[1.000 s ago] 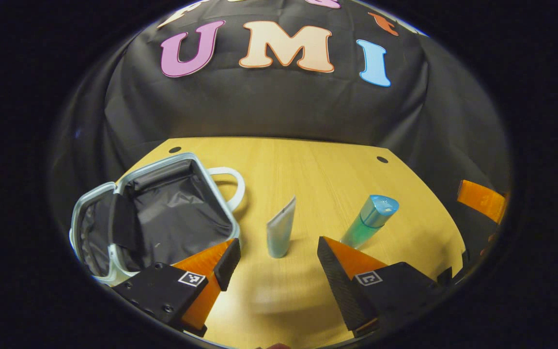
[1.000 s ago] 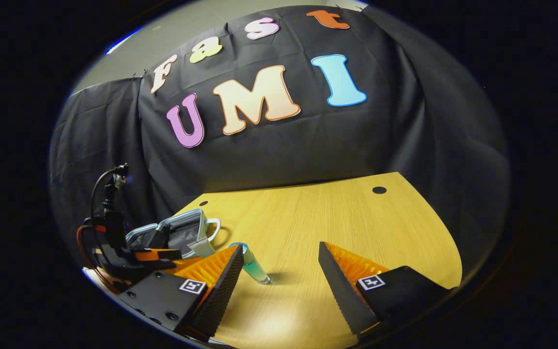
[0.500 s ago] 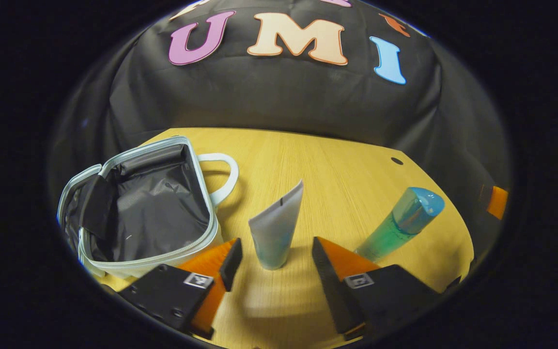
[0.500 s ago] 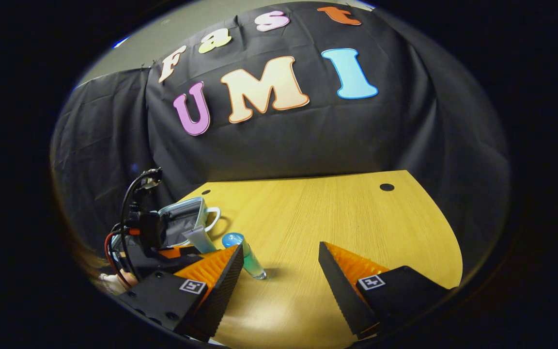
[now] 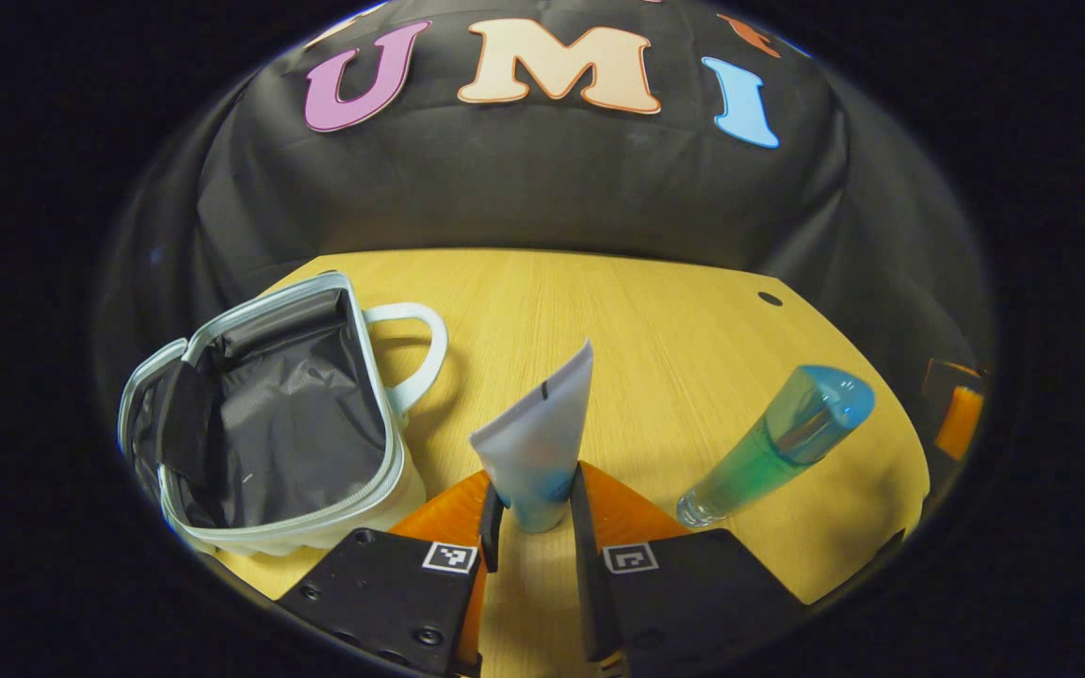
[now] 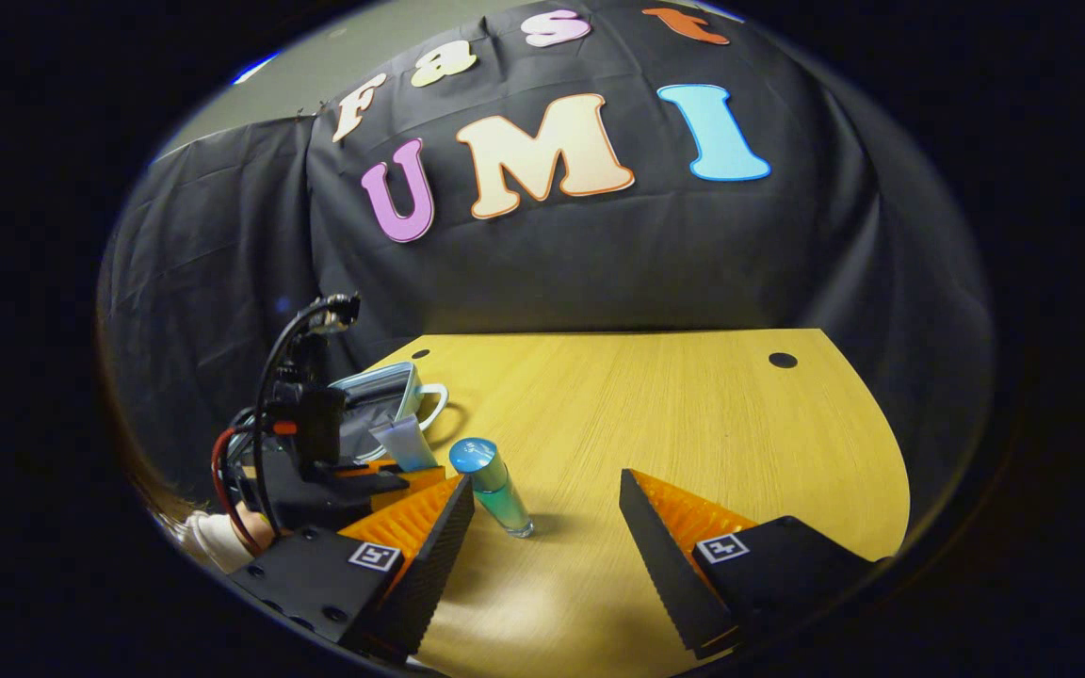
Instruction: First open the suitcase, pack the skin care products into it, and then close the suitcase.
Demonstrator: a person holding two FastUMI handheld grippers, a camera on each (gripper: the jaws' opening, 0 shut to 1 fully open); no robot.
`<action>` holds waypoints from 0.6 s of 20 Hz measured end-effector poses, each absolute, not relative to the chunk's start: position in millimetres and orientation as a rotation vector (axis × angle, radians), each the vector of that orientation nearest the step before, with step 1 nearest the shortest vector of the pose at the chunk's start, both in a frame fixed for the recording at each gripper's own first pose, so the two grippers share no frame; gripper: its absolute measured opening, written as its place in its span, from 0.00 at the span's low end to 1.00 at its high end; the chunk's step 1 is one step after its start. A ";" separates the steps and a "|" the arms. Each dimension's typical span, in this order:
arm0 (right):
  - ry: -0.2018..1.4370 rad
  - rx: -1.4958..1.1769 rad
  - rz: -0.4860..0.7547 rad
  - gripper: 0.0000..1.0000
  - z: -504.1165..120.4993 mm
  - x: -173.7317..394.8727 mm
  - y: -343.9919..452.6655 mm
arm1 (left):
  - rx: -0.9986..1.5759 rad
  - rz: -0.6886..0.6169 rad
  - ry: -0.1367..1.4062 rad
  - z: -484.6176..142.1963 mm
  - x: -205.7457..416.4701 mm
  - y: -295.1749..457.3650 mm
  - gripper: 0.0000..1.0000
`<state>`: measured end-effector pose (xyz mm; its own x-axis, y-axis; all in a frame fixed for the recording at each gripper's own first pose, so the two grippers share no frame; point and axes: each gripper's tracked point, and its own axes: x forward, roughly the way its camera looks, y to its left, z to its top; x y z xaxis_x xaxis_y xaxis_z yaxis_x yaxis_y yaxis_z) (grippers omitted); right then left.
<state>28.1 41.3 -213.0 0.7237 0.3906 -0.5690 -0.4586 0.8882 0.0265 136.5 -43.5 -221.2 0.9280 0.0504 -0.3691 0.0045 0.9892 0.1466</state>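
While your left gripper (image 5: 533, 527) squeezed one tube (image 5: 538, 443), standing on the table (image 5: 655, 311), your right gripper (image 6: 542, 537) stayed wide with nothing in it. One bottle (image 5: 773, 443) stood beside it; one open suitcase (image 5: 269, 424) lay farther left. Half a second earlier, those left fingers were apart.

Hand-held gripper (image 5: 531, 516) clamps upright tube (image 5: 539, 435) beside suitcase (image 5: 269, 424).

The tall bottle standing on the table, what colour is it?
The bottle is see-through green with a blue cap, clearest in the left gripper view.
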 end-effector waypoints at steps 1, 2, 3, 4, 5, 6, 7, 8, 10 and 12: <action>0.607 -0.120 0.478 0.98 -216.9 28.3 44.6 | 0.140 0.014 0.378 -212.0 134.7 -46.1 0.34; 0.615 -0.119 0.487 0.98 -221.2 28.2 47.9 | 0.129 -0.001 0.382 -202.2 132.6 -49.4 0.34; 0.625 -0.119 0.498 0.97 -226.1 28.6 52.4 | 0.117 -0.010 0.376 -188.9 130.4 -50.5 0.36; 0.633 -0.118 0.512 0.98 -231.2 28.9 57.8 | 0.109 -0.018 0.364 -173.6 128.2 -49.4 0.34; 0.638 -0.120 0.527 0.98 -236.1 28.8 63.3 | 0.104 -0.018 0.355 -158.7 125.0 -45.1 0.34; 0.643 -0.125 0.543 0.98 -242.6 28.4 68.6 | 0.103 -0.015 0.350 -144.8 121.7 -39.8 0.34; 0.651 -0.132 0.559 0.98 -250.3 28.8 74.6 | 0.099 -0.007 0.344 -130.8 117.9 -33.8 0.34; 0.656 -0.140 0.575 0.98 -257.3 30.0 79.5 | 0.094 0.002 0.336 -116.5 113.4 -26.5 0.36; 0.664 -0.157 0.605 0.98 -274.0 33.9 90.2 | 0.077 0.031 0.328 -93.4 105.2 -10.2 0.36; 0.680 -0.176 0.627 0.98 -294.8 33.8 93.3 | 0.084 0.095 0.350 -78.9 93.8 16.0 0.34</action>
<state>33.8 93.3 -294.8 0.6032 0.4827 -0.6349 -0.5936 0.8034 0.0467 93.8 16.0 -78.9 0.9351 0.1075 -0.3378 -0.0784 0.9920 0.0988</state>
